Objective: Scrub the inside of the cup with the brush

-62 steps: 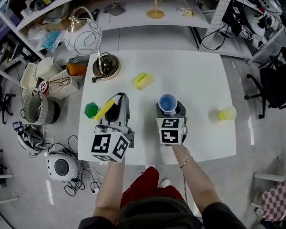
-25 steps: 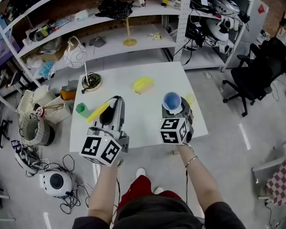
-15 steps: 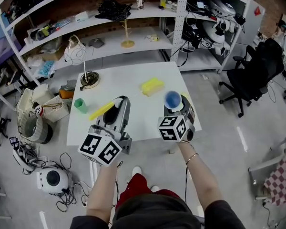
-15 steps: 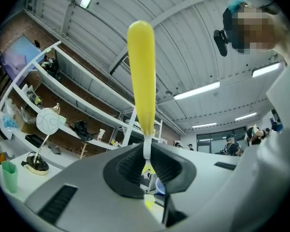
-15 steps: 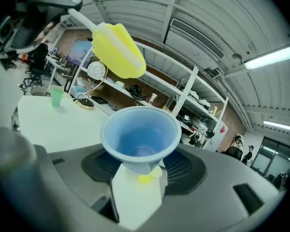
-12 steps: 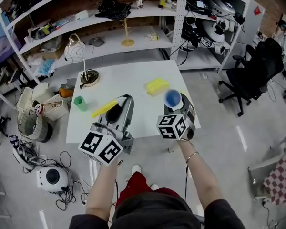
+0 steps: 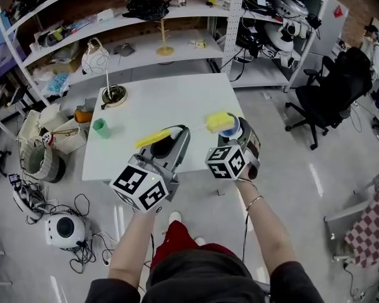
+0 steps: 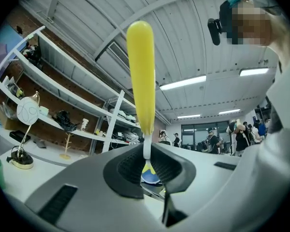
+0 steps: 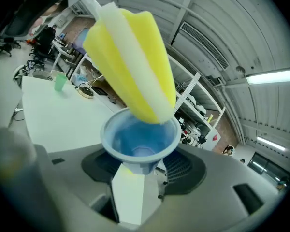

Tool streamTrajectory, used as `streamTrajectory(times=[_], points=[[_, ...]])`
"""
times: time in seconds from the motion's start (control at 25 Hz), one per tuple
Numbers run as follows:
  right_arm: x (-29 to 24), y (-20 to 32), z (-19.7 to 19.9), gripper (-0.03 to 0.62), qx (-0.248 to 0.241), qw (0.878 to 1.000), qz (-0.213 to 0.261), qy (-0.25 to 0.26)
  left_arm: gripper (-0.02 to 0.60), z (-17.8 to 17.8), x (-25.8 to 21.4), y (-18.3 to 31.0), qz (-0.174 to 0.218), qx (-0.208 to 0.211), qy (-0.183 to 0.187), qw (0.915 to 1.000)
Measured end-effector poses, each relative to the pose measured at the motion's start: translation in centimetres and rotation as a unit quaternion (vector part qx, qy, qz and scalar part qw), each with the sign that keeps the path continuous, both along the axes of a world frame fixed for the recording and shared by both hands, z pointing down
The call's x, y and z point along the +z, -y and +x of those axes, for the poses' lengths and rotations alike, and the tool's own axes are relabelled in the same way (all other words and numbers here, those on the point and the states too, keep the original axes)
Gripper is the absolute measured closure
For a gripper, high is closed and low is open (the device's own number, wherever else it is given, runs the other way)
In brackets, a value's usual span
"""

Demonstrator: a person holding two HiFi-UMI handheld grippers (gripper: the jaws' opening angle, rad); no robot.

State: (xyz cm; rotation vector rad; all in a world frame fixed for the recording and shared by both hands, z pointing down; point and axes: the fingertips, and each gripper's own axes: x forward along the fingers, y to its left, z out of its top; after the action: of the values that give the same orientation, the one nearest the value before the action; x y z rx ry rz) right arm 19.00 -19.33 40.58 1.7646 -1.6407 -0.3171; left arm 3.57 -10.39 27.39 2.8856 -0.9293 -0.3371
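Observation:
My right gripper (image 7: 235,139) is shut on a blue cup (image 7: 231,131) and holds it off the table with its mouth upward. In the right gripper view the cup (image 9: 140,138) sits between the jaws of that gripper (image 9: 139,172). My left gripper (image 7: 170,145) is shut on the thin white shaft of a brush, and its yellow handle (image 7: 153,137) sticks out to the left. The brush's yellow and white sponge head (image 7: 220,120) rests at the cup's mouth (image 9: 135,66). In the left gripper view the handle (image 8: 140,76) rises from the left gripper (image 8: 146,161).
Both grippers hang over the front edge of a white table (image 7: 158,106). On it stand a small green cup (image 7: 100,128) at the left and a globe lamp (image 7: 113,95) at the back left. Shelves stand behind, an office chair (image 7: 341,87) to the right, and clutter on the floor to the left.
The brush head has moved right and now sits at the mouth of the blue cup. Both grippers have drawn closer together, toward the table's front edge.

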Motion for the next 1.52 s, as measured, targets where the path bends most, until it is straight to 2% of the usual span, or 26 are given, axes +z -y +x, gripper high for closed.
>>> streamTrajectory(times=[0.16,0.4,0.64,0.8,1.0,1.24,1.44,1.52], points=[[0.1,-0.6,0.1,0.324,-0.006,1.000,-0.001,-0.019,0.538,1.7,1.3,-0.6,0.008,0.017,0.042,0.9990],[0.6,-1.3,-0.3,0.324,-0.025,0.998,-0.006,-0.059,0.538,3.4,2.7,-0.8,0.028,0.033,0.112,0.9928],[1.6,-1.6,-0.4,0.324,-0.043,0.995,-0.020,-0.086,0.538,5.3,3.6,-0.9,0.060,0.064,0.178,0.9801],[1.9,-1.6,-0.8,0.324,-0.058,0.993,-0.024,-0.102,0.538,6.1,4.1,-0.9,0.087,0.094,0.212,0.9688],[2.2,-1.7,-1.2,0.324,-0.072,0.991,-0.027,-0.111,0.538,6.9,4.7,-1.7,0.143,0.136,0.262,0.9447],[2.5,-1.8,-2.1,0.324,-0.099,0.988,-0.028,-0.115,0.538,7.2,5.3,-2.5,0.204,0.189,0.318,0.9064],[2.9,-2.0,-2.8,0.324,-0.125,0.983,-0.028,-0.134,0.538,7.1,6.1,-2.6,0.248,0.233,0.357,0.8702],[3.2,-2.1,-2.8,0.324,-0.128,0.981,-0.031,-0.143,0.538,7.0,6.4,-2.6,0.260,0.244,0.365,0.8601]])
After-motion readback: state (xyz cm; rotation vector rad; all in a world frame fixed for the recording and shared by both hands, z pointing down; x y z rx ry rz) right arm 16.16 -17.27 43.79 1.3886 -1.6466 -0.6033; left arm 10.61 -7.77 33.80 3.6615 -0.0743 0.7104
